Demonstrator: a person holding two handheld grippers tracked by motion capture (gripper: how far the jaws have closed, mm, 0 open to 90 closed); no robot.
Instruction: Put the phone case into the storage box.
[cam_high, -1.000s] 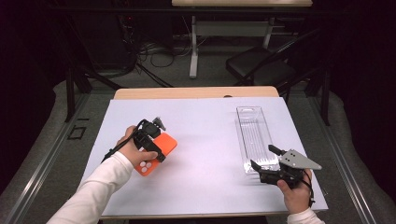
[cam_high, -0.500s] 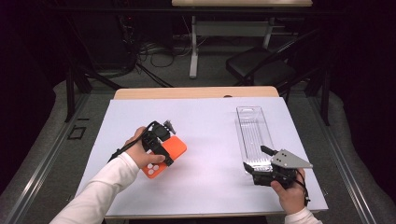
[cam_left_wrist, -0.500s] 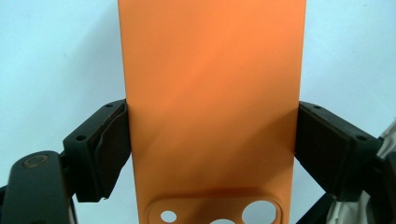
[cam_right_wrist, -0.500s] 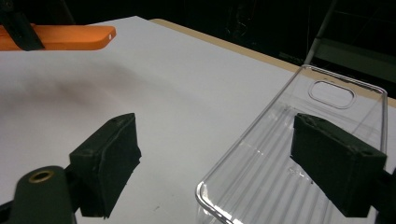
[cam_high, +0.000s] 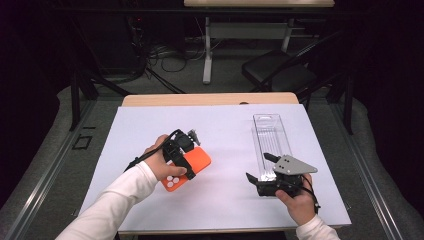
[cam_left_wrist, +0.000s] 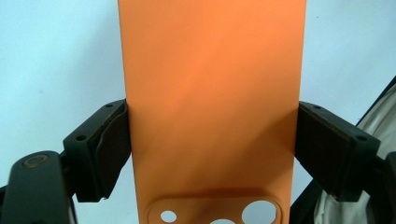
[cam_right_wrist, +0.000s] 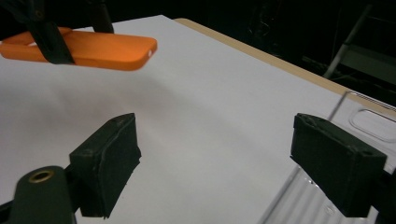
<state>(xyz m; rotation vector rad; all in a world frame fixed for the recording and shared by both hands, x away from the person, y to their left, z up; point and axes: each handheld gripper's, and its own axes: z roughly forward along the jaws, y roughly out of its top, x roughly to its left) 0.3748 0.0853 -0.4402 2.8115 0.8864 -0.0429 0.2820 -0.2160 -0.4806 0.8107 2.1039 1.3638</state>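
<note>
Between the pads of your left hand-held gripper (cam_left_wrist: 210, 154) sits the orange phone case (cam_left_wrist: 210, 93), clamped across its width near the camera cut-out end, with the jaws standing wide because the case itself is wide. From the high view you carry the orange phone case (cam_high: 192, 165) over the left half of the white sheet (cam_high: 220, 125) covering the tabletop, and the shadow under it in the right gripper view suggests it hangs clear of the surface. Your right hand-held gripper (cam_high: 262, 170) is open and empty, its jaws at the near end of the clear plastic tray (cam_high: 270, 135) (whether a jaw touches the tray I cannot tell). Watch the grip: the case is flexible and held only by its edges, so a tighter squeeze could bow it and let it pop out. A careless swing of your right hand could also nudge the light tray askew.
</note>
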